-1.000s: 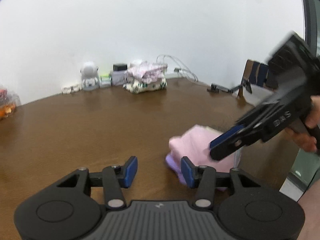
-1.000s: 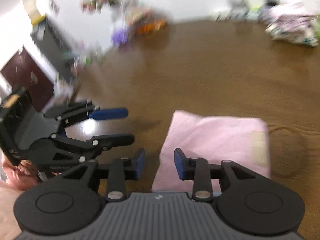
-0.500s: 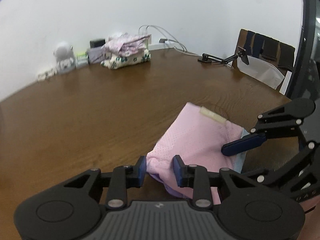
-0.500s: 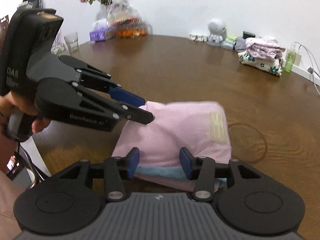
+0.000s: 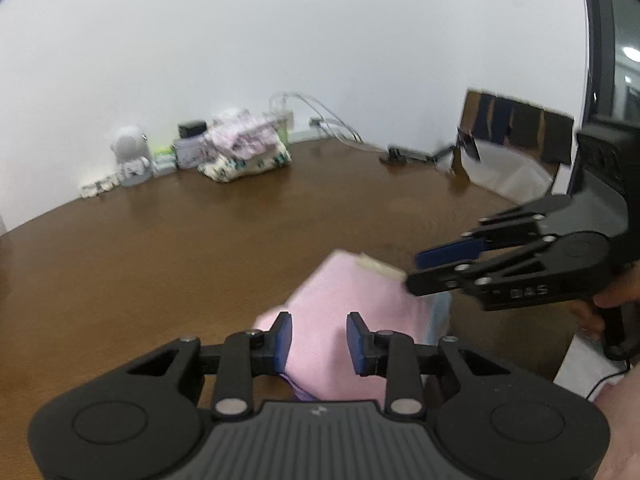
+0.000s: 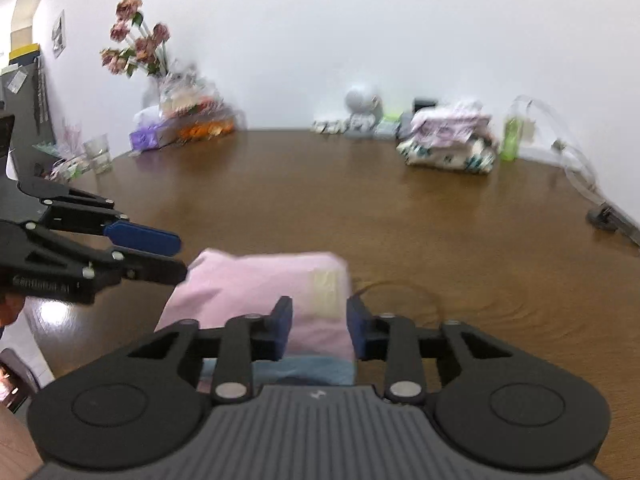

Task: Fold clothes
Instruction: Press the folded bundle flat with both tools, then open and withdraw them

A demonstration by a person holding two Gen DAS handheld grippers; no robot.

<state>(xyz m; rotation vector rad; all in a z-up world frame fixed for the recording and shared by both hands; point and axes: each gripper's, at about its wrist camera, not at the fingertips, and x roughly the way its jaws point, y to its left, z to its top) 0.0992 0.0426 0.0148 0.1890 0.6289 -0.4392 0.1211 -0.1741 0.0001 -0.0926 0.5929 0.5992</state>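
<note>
While lying folded on the dark brown wooden table (image 6: 360, 208), fills the gap ahead of both tools: a flat pink knit garment (image 6: 256, 284) with a cream label, stacked on a light blue layer (image 6: 312, 372) and a lilac edge (image 5: 300, 388). Left tool (image 5: 318, 338) narrowed onto the near left corner, pads against the cloth on either side, apparently pinching it. Right tool (image 6: 318, 330) closing its jaws with the label end of the pink cloth between them; cannot tell whether those pads press yet.

Judged from this: could catch only the pink top layer and peel it off the blue one below. If pulled harder on one side, would likely skew or open the fold. With both tools crowded over one small bundle, could knock fingers together. Lying close to the table edge under the tools, might be dragged off it.

Near edge of the bundle hidden beneath both tool bodies. Unclear whether blue and lilac belong to separate garments or one. Motion blur over the cloth and the flowered fabric pile (image 6: 448, 144) far ahead of the tools. Only a sliver of a hand (image 5: 612, 300) behind the right tool.
</note>
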